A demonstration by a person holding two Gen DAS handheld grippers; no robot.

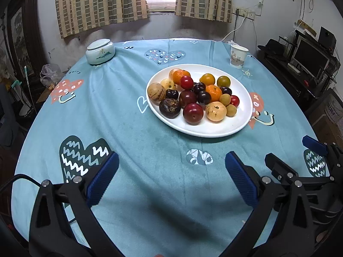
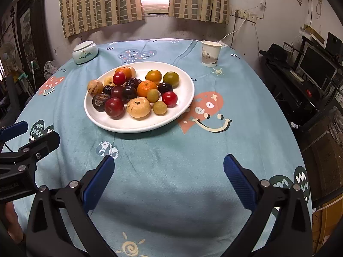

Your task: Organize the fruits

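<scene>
A white plate [image 1: 240, 126] on the blue tablecloth holds several mixed fruits: red plums, dark cherries, oranges, tan passion fruits, small green longans. It also shows in the right wrist view [image 2: 186, 81]. My left gripper [image 1: 171, 160] is open and empty, above the cloth in front of the plate. My right gripper [image 2: 168, 162] is open and empty, also short of the plate. The right gripper shows at the right edge of the left wrist view [image 1: 289, 150]; the left gripper shows at the left edge of the right wrist view [image 2: 27, 135].
A lidded ceramic jar [image 1: 100, 51] stands at the far left of the table. A paper cup [image 1: 238, 56] stands at the far right. Shelves with a monitor [image 1: 308, 57] stand to the right of the table. Curtains and a wall lie behind.
</scene>
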